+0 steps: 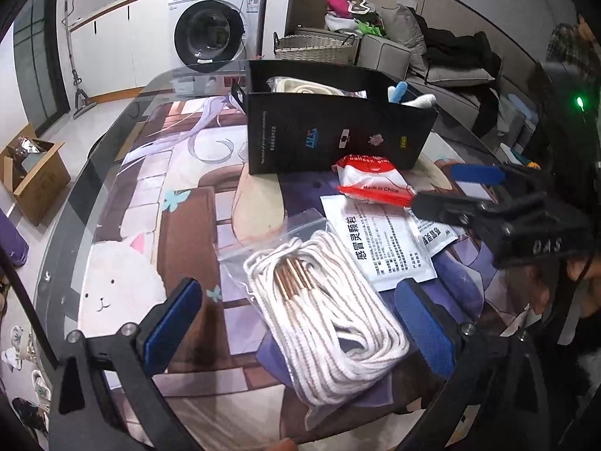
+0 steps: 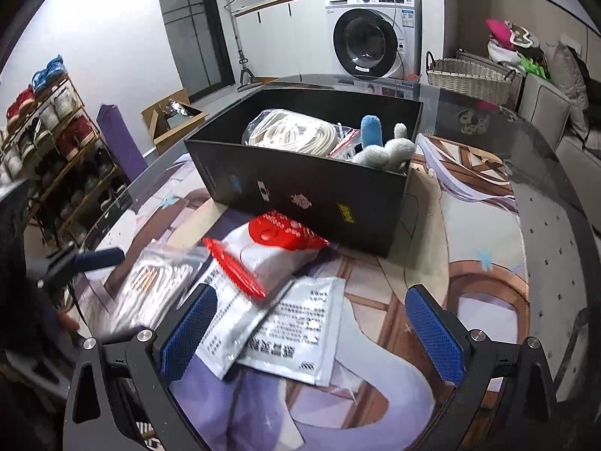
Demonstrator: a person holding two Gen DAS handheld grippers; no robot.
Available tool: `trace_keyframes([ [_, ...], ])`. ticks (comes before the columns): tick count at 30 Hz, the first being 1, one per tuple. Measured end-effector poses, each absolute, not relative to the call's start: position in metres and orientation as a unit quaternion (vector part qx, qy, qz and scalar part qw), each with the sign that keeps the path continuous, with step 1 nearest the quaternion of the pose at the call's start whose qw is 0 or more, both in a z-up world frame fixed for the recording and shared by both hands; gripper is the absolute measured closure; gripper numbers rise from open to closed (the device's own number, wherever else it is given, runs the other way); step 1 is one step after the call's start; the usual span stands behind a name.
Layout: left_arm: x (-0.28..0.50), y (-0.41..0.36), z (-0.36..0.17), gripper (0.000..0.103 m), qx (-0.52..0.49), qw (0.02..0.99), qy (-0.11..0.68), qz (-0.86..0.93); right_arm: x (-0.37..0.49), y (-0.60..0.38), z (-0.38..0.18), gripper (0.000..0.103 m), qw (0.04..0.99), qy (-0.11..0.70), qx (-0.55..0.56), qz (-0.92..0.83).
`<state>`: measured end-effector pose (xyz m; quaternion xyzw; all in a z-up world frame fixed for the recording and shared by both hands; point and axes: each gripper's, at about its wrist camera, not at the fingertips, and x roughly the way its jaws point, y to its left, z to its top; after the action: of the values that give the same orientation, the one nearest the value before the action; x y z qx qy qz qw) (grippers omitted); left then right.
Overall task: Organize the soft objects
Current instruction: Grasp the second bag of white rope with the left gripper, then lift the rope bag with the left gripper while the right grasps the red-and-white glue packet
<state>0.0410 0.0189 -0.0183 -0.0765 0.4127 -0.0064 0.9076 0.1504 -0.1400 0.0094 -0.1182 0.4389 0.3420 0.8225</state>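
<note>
A clear bag of coiled white rope [image 1: 323, 312] lies on the printed mat, and my left gripper [image 1: 300, 323] stands open astride it, one blue pad on each side. A red-and-white packet [image 1: 375, 184] rests in front of the black box [image 1: 330, 124]. Beside it lie two white sachets [image 1: 390, 240]. My right gripper [image 2: 311, 334] is open over the sachets [image 2: 293, 330], its left finger near the red packet [image 2: 270, 248]. The black box [image 2: 308, 188] holds another rope bag [image 2: 300, 131] and a blue-and-white plush toy [image 2: 383, 146].
The glass table's curved edge [image 1: 94, 173] drops to the floor on the left. A cardboard box [image 1: 33, 176] and a shoe rack [image 2: 56, 143] stand on that side. A washing machine [image 2: 372, 34], a wicker basket [image 2: 469, 75] and a sofa [image 1: 443, 64] with clothes lie beyond.
</note>
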Motion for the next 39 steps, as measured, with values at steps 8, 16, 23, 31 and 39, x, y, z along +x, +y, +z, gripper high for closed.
trace_keyframes([
  [8, 0.043, 0.024, -0.027, 0.0, -0.075, 0.902, 0.425, -0.002, 0.159, -0.116, 0.001, 0.001, 0.818, 0.448, -0.122, 0.338],
  [16, 0.041, 0.037, -0.026, 0.019, -0.081, 0.905, 0.417, 0.006, 0.158, -0.09, -0.007, 0.001, 0.817, 0.445, -0.142, 0.337],
  [23, 0.038, 0.046, -0.023, 0.053, -0.084, 0.911, 0.404, -0.001, 0.16, -0.075, -0.012, 0.007, 0.818, 0.445, -0.143, 0.334],
  [31, 0.038, 0.048, -0.021, 0.056, -0.095, 0.912, 0.398, -0.005, 0.155, -0.071, -0.014, 0.035, 0.817, 0.438, -0.152, 0.343],
  [39, 0.039, 0.049, -0.018, 0.058, -0.098, 0.915, 0.391, 0.005, 0.15, -0.088, -0.003, 0.04, 0.825, 0.419, -0.145, 0.351],
])
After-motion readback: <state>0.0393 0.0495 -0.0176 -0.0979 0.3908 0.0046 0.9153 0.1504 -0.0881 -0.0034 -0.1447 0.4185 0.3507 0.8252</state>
